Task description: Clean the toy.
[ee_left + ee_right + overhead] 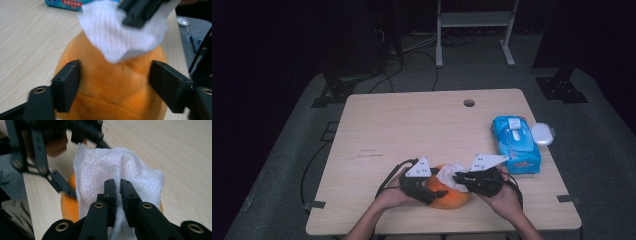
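An orange soft rounded toy (pixel 452 200) lies near the table's front edge. My left gripper (pixel 434 194) reaches it from the left. In the left gripper view its jaws (pixel 115 82) stand on either side of the toy (pixel 107 100), whose orange body fills the gap between the pads. My right gripper (pixel 458 176) comes in from the right, shut on a white wipe (pixel 451 174). In the right gripper view the closed jaws (pixel 118 187) pinch a fold of the wipe (pixel 100 167), which drapes over the top of the toy (pixel 67 205).
A blue pack of wet wipes (pixel 515 144) lies at the table's right side, with a small white round lid (pixel 542 133) beside it at the edge. A cable hole (pixel 469 103) sits near the far edge. Bare wood table (pixel 402 130) stretches to the left and far side.
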`<state>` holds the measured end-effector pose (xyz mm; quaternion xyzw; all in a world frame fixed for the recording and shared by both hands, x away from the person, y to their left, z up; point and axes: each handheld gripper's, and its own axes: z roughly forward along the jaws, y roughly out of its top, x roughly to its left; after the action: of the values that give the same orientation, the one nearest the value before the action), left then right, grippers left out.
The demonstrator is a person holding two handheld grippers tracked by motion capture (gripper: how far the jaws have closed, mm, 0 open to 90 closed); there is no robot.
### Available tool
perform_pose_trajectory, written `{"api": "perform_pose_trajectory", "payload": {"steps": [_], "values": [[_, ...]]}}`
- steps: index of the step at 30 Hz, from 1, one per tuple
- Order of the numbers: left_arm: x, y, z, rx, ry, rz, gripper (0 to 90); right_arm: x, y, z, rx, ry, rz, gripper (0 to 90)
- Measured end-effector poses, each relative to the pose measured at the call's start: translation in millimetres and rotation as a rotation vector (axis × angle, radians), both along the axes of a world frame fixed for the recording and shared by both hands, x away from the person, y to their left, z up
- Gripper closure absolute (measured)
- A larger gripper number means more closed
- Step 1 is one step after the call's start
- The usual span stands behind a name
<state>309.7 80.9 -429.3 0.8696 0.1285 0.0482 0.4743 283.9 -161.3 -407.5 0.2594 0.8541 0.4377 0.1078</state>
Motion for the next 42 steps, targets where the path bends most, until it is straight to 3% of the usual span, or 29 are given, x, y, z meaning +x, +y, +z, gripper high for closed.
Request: {"api": "perform_pose_trajectory", "payload": {"steps": [1, 3, 6, 8, 11, 14, 16, 19, 21, 25, 28, 30, 35, 37, 42], "values": [[1.3, 1.0, 4.1, -0.019, 0.015, 0.017, 17.1, -0.5, -1.1, -0.3, -0.003, -0.001, 0.001, 83.1], [4.6, 1.8, 3.5, 0.003, 0.021, 0.049, 11.9, -1.4, -6.2, 0.3, -0.020, 0.000, 0.000, 83.1], [4.6, 1.3, -6.8, 0.009, 0.042, 0.036, 16.3, 2.2, -15.3, -1.4, -0.013, 0.024, -0.008, 83.1], [2.4, -1.4, -5.0, 0.022, 0.029, 0.044, 20.0, 4.7, -18.8, -1.0, -0.021, 0.030, -0.017, 83.1], [-0.5, -5.6, -1.6, 0.043, 0.010, 0.051, 21.6, -0.7, -15.3, 8.1, -0.006, -0.008, -0.032, 83.3], [-0.1, -4.5, -1.0, 0.044, 0.002, 0.040, 20.5, -6.7, -2.6, 12.4, -0.017, -0.037, 0.011, 83.3], [2.3, -0.9, -1.9, 0.014, 0.011, 0.037, 16.4, -4.5, -0.3, 7.5, -0.038, -0.031, 0.018, 83.3], [7.5, 0.4, -6.9, -0.018, 0.047, 0.054, 7.6, 1.1, -8.9, 4.1, -0.001, 0.016, 0.014, 83.3], [8.5, 0.8, -9.3, -0.039, 0.067, 0.047, 11.0, 4.2, -16.2, 2.3, 0.008, 0.028, 0.001, 83.3], [3.0, -1.7, -5.5, -0.024, 0.002, 0.061, 25.3, 4.1, -21.5, 7.2, 0.006, 0.021, -0.041, 83.3], [0.6, -1.7, -3.5, -0.033, -0.016, 0.056, 26.9, -0.4, -14.3, 14.5, 0.015, -0.004, -0.019, 83.3], [1.8, -0.1, -4.0, -0.038, -0.016, 0.048, 23.8, -1.7, -9.8, 12.9, -0.013, -0.011, -0.008, 83.3], [9.8, -1.1, -12.1, -0.073, 0.057, 0.067, 7.5, 2.9, -16.8, 6.8, 0.004, 0.044, 0.016, 83.2], [9.4, -1.3, -13.1, -0.075, 0.067, 0.063, 8.3, 3.6, -20.7, 5.9, -0.008, 0.047, 0.013, 83.2], [3.9, 1.4, -4.9, -0.077, 0.071, -0.007, 17.8, 6.8, -26.0, 1.5, -0.033, 0.038, -0.022, 83.3]]}}
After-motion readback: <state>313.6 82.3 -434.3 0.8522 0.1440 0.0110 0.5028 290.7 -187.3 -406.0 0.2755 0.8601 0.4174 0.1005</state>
